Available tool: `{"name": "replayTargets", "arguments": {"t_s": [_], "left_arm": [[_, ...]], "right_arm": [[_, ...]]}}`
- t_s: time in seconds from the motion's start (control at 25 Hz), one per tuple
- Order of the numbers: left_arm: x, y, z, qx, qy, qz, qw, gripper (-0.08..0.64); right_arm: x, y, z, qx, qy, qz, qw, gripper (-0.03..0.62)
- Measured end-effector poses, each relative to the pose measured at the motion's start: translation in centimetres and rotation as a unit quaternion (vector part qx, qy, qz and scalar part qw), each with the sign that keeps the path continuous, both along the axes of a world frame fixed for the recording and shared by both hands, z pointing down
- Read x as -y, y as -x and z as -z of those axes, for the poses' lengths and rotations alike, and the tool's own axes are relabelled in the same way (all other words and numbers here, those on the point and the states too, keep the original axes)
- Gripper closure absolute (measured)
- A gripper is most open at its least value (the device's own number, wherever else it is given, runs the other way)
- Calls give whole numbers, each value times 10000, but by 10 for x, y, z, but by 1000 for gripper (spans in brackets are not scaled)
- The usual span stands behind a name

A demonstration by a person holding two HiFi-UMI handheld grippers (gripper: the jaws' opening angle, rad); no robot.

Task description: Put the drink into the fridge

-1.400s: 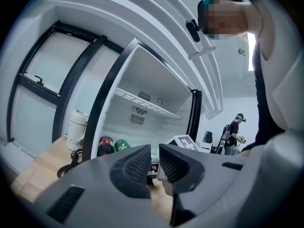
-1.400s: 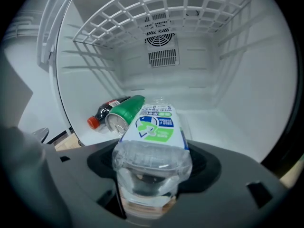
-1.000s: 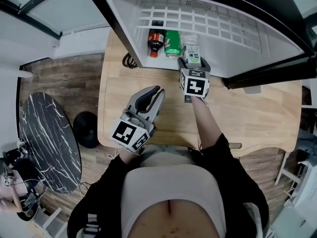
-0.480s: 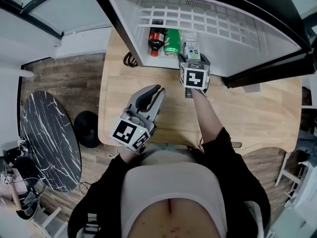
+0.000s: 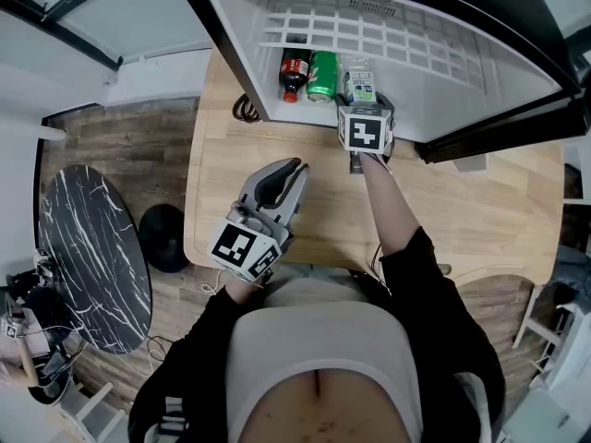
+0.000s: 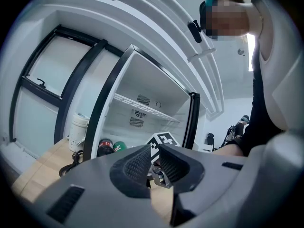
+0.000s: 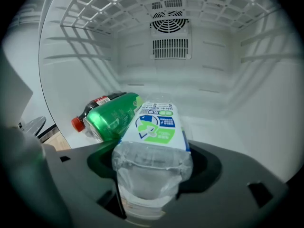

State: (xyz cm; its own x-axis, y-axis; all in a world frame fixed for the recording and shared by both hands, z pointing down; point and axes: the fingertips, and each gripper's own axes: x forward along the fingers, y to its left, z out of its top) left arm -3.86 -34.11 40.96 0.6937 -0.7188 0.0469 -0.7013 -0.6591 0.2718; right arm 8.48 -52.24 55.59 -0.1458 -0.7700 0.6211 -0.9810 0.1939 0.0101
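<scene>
A clear water bottle [image 7: 154, 146] with a green and blue label lies between the jaws of my right gripper [image 7: 153, 172], which is shut on it. In the head view the right gripper [image 5: 360, 101] holds the water bottle [image 5: 358, 83] at the front lip of the open fridge [image 5: 416, 53]. On the fridge floor just left of it lie a green can [image 7: 111, 118] and a cola bottle [image 7: 85, 115]. My left gripper [image 5: 288, 170] hangs over the table, shut with nothing in it; in its own view the left gripper [image 6: 151, 164] points toward the fridge [image 6: 142, 103].
The fridge stands on a wooden table [image 5: 462, 210], with its dark door [image 5: 517, 127] swung open at the right. A black cable [image 5: 242, 111] lies by the fridge's left side, beside a white jug [image 6: 78, 132]. A round marble table [image 5: 88, 257] stands on the floor at the left.
My right gripper has carried the water bottle forward, from just outside the fridge opening to its front lip beside the green can. The left gripper has stayed put.
</scene>
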Motion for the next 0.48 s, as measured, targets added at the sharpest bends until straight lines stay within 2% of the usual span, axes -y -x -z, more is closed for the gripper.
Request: {"name": "replayTargets", "arguments": {"t_s": [0.32, 0.48], "left_arm": [[-2, 0, 2, 10, -22, 32, 10000, 503], [-3, 0, 4, 23, -43, 38, 10000, 503]], "right_arm": [[2, 1, 0, 6, 67, 20, 10000, 250], [0, -3, 3, 91, -135, -125, 9998, 251]]}}
